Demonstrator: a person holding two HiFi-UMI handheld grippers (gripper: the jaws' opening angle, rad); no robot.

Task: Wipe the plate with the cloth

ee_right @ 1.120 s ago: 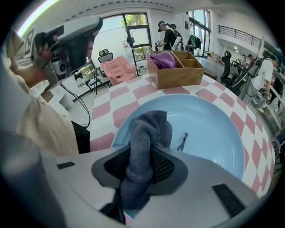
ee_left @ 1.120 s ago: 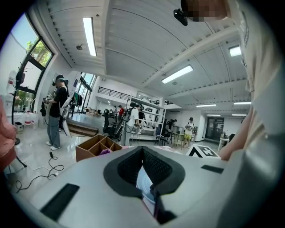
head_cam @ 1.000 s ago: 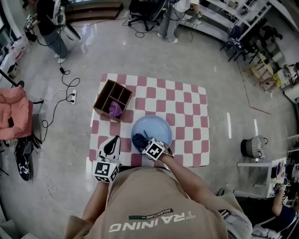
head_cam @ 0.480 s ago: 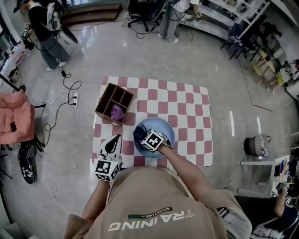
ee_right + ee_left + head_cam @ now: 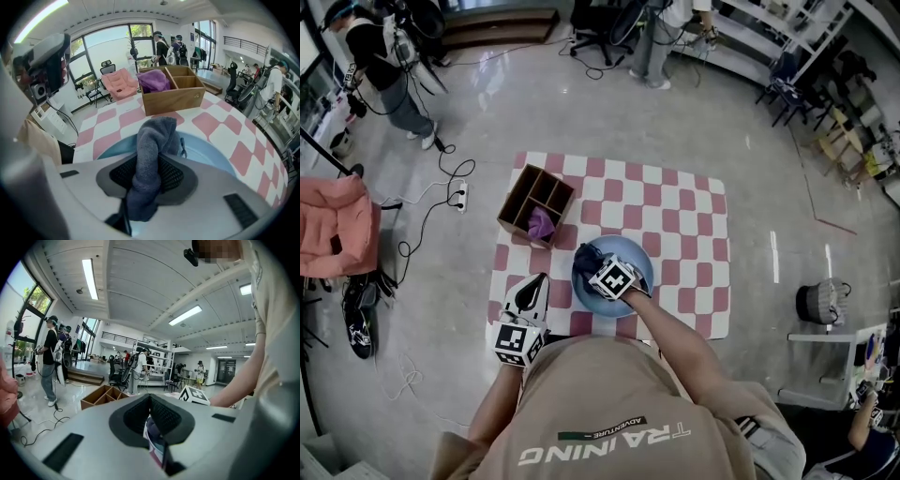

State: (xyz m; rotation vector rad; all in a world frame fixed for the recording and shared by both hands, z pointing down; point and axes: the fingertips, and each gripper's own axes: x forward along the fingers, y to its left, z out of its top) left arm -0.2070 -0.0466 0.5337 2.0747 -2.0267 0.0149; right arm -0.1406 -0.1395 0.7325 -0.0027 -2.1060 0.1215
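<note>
With your right tongs [image 5: 593,271] clamped on the cloth [image 5: 584,264] at the plate's [image 5: 635,254] left, wiping looks midway, the right side remaining; your left tongs [image 5: 528,292] rest together.

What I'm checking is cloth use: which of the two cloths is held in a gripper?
The dark grey cloth, clamped in the right gripper over the plate; the purple cloth lies in the wooden box.

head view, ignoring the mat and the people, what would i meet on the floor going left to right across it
pink chair -> power strip -> wooden box -> blue plate -> dark bag
</note>
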